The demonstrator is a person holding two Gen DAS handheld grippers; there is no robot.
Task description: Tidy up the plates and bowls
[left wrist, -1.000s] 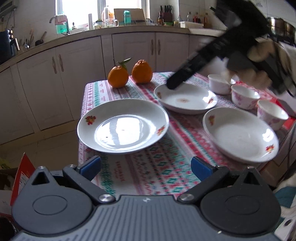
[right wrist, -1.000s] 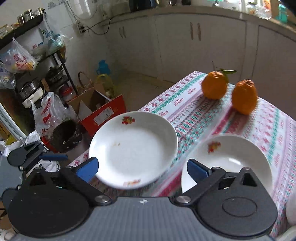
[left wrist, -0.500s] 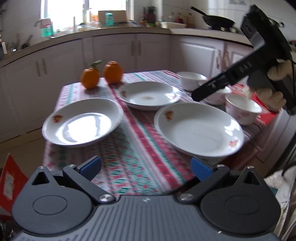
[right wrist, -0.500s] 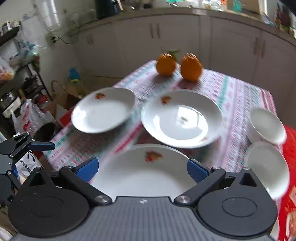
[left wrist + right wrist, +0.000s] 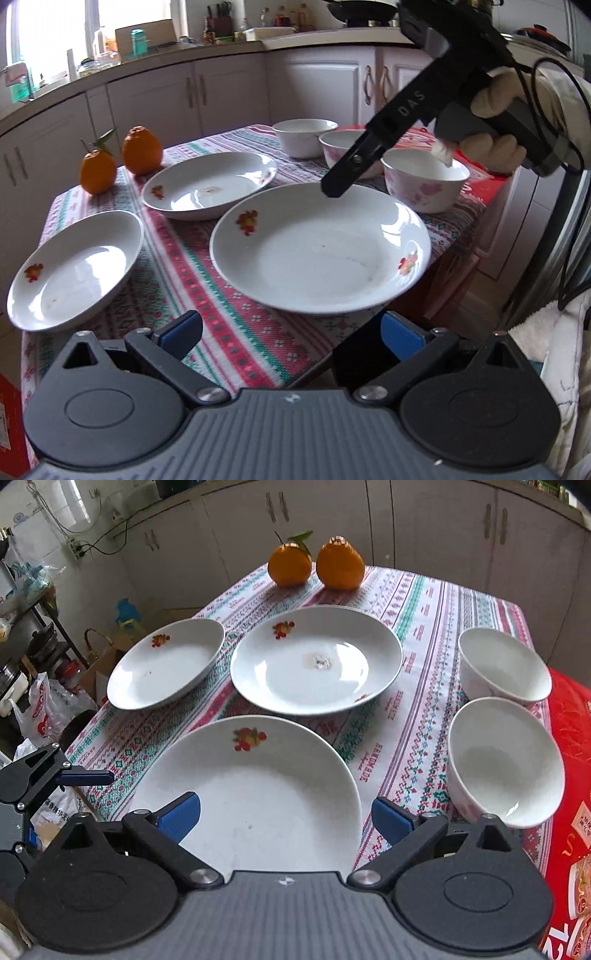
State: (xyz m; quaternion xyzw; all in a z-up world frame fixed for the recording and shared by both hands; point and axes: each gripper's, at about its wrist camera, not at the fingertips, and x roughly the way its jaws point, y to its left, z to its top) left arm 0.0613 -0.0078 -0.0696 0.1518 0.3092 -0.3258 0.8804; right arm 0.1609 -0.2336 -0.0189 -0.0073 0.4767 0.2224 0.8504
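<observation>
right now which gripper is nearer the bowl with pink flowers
Right. The right gripper hangs over the big plate's far rim, beside that bowl; the left gripper sits back at the plate's near edge.

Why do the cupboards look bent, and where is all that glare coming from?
Both views: fisheye lenses bow the cupboards. Left wrist view: the window is blown out white and its light glints on the plates. Right wrist view: softer light, with the near plate's flower slightly blurred.
</observation>
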